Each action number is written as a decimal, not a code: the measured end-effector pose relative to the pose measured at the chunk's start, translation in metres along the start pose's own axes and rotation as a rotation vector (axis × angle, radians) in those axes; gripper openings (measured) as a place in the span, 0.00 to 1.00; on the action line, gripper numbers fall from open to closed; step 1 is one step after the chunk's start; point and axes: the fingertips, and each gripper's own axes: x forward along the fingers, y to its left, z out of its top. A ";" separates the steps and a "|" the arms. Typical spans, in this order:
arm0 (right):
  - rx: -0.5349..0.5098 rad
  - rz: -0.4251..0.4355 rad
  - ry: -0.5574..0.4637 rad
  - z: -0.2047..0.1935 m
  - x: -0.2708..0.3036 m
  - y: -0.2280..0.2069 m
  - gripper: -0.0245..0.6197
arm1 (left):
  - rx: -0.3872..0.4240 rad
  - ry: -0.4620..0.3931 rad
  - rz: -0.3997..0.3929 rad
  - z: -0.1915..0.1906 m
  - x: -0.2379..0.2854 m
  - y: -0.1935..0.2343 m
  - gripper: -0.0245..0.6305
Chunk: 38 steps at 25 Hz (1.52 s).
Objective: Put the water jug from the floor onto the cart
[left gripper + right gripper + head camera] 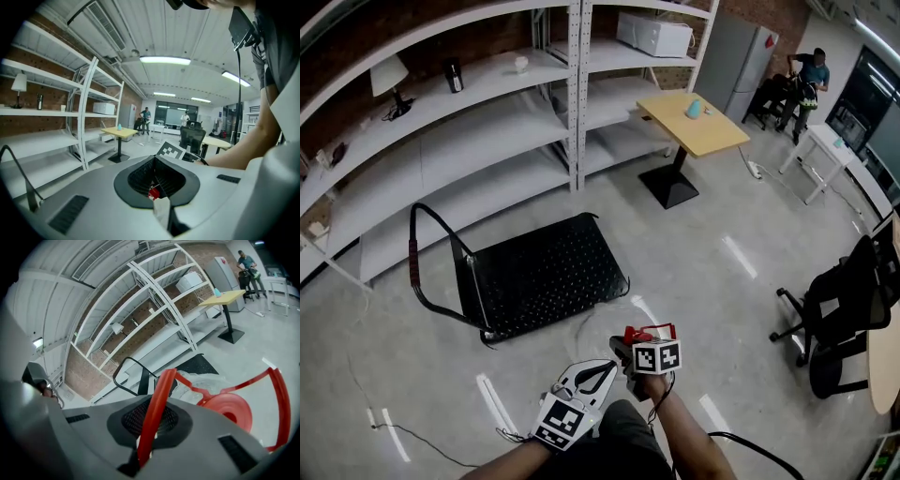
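Note:
The water jug [199,380] is clear plastic with a red cap [230,411] and a thin red carrying handle [157,404]. My right gripper [149,430] is shut on that handle, and the jug hangs just beyond the jaws. In the head view the right gripper [630,349] is at the bottom centre with the red handle [645,332] showing at its tip. The black platform cart [546,274] with its tubular push handle [427,230] stands on the floor ahead and to the left. My left gripper [589,373] is beside the right one, its jaws together and holding nothing.
White shelving [487,112] runs along the brick wall behind the cart. A wooden pedestal table [694,122] stands behind it on the right, black office chairs [844,309] at the far right. A cable [422,441] lies on the floor at the lower left. People stand far off.

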 end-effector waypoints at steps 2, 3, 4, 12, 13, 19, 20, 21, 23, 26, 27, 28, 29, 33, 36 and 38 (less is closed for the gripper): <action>-0.009 0.014 0.007 0.030 0.030 0.004 0.04 | -0.007 -0.003 0.019 0.005 0.001 0.034 0.04; -0.014 0.024 0.010 0.046 0.046 0.005 0.04 | -0.012 -0.004 0.030 0.007 0.003 0.051 0.04; -0.019 0.036 0.015 0.062 0.063 0.006 0.04 | -0.019 -0.005 0.044 0.008 0.005 0.069 0.04; -0.066 0.108 0.119 0.186 0.225 -0.029 0.04 | -0.094 0.024 0.203 0.008 0.057 0.241 0.04; -0.070 0.114 0.139 0.199 0.246 -0.034 0.04 | -0.108 0.032 0.225 0.009 0.064 0.264 0.04; -0.132 0.088 0.239 0.260 0.358 -0.066 0.04 | -0.184 0.030 0.326 0.014 0.091 0.378 0.04; -0.150 0.076 0.253 0.264 0.374 -0.071 0.04 | -0.195 0.034 0.329 0.011 0.092 0.389 0.04; -0.166 0.063 0.263 0.267 0.388 -0.076 0.04 | -0.204 0.035 0.331 0.007 0.092 0.399 0.04; -0.192 0.036 0.275 0.273 0.420 -0.083 0.04 | -0.212 0.036 0.337 -0.001 0.089 0.422 0.04; -0.219 0.004 0.283 0.275 0.463 -0.090 0.04 | -0.231 0.043 0.345 -0.018 0.082 0.450 0.04; -0.228 -0.002 0.277 0.276 0.476 -0.090 0.04 | -0.242 0.044 0.349 -0.024 0.080 0.458 0.04; -0.239 -0.008 0.267 0.281 0.488 -0.089 0.04 | -0.248 0.046 0.354 -0.030 0.077 0.467 0.04; -0.248 -0.014 0.259 0.287 0.500 -0.085 0.04 | -0.251 0.049 0.361 -0.037 0.074 0.475 0.04; -0.271 -0.033 0.307 0.286 0.549 -0.063 0.04 | -0.283 0.061 0.412 -0.060 0.056 0.503 0.04; -0.303 -0.059 0.350 0.272 0.577 -0.042 0.04 | -0.286 0.061 0.437 -0.062 0.040 0.520 0.04; -0.318 -0.086 0.365 0.265 0.591 -0.036 0.04 | -0.296 0.055 0.447 -0.062 0.031 0.527 0.04</action>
